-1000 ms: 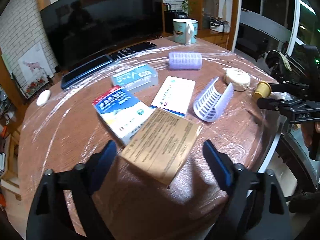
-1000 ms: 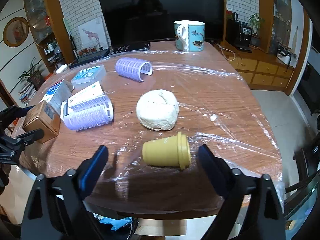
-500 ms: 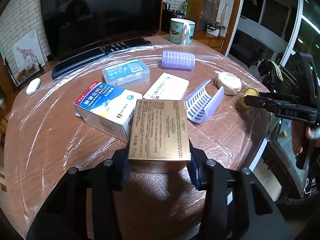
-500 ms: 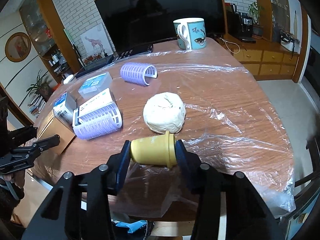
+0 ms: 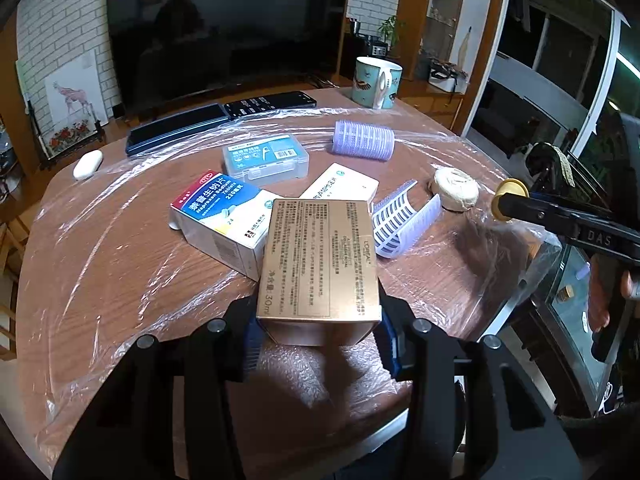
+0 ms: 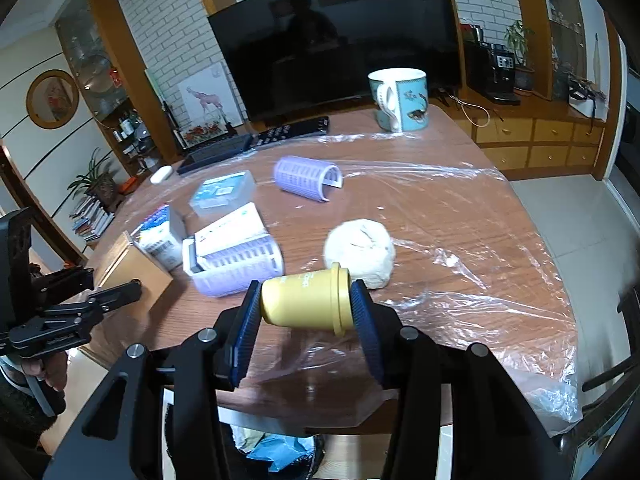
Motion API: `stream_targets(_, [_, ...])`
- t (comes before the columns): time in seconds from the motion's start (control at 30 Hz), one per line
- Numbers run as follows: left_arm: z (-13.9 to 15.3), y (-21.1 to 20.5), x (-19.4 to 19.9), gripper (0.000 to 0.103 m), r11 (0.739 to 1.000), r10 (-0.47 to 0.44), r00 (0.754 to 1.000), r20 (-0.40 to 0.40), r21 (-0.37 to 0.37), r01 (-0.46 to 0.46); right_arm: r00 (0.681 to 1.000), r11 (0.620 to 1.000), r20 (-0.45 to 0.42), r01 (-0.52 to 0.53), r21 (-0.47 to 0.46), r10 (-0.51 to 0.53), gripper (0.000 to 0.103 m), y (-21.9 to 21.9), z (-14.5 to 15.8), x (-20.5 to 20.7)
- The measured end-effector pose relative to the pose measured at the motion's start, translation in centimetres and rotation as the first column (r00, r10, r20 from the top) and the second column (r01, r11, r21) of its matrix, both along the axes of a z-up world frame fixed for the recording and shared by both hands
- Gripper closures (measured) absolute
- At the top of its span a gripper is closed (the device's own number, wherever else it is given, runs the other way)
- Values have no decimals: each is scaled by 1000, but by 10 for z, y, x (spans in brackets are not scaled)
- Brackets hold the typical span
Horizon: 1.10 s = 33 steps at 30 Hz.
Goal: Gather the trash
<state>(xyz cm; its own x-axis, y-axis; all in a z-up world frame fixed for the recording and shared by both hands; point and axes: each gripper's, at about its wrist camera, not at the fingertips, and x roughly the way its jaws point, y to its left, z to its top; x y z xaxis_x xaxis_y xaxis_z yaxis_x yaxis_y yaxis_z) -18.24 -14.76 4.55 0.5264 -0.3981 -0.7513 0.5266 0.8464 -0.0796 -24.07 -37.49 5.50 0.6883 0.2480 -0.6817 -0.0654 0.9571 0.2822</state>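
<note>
Since a second ago both sets of jaws have come together on their pieces: the left gripper (image 5: pixel 318 330) is now clamped on the sides of the gold rectangular cardboard box (image 5: pixel 319 258), and the right gripper (image 6: pixel 306 318) is clamped end to end on the small yellow plastic cup (image 6: pixel 306 304), which lies on its side and has lifted slightly off the round brown wooden table (image 6: pixel 440 216).

Taking the teal patterned ceramic mug (image 6: pixel 400 98) at the table's far edge as the mark: its contents cannot be seen from here. The cup is held well in front of the mug, just before a white crumpled paper ball (image 6: pixel 360 250). The gold box is held at the near edge, well away from the mug, touching a blue-and-white medicine carton (image 5: pixel 218 216). A clear lidded plastic case (image 5: pixel 266 156) lies closed between carton and mug.

Wrinkled clear plastic film (image 6: pixel 460 300) covers the tabletop. Behind the mug stands a large dark television (image 6: pixel 332 36) against a white brick wall.
</note>
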Motion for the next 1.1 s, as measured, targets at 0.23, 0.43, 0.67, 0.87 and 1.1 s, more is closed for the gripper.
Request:
stream_targets(0.23, [2, 2, -8, 55, 999, 50, 999, 6, 11, -50, 998, 998, 2, -57, 12, 57, 58, 14, 3, -2])
stream_targets(0.43, [4, 3, -19, 56, 997, 82, 997, 10, 17, -82, 994, 993, -11, -111, 33, 112, 58, 29, 3, -5])
stream_targets(0.67, [6, 6, -30, 56, 993, 116, 993, 10, 14, -116, 985, 983, -29, -169, 69, 171, 58, 42, 2, -7])
stream_targets(0.87, [7, 8, -37, 55, 990, 139, 990, 10, 13, -139, 976, 973, -43, -211, 91, 215, 58, 53, 2, -8])
stream_targets(1.1, [10, 11, -48, 55, 988, 157, 988, 11, 4, -157, 964, 961, -39, -259, 94, 263, 58, 65, 5, -17])
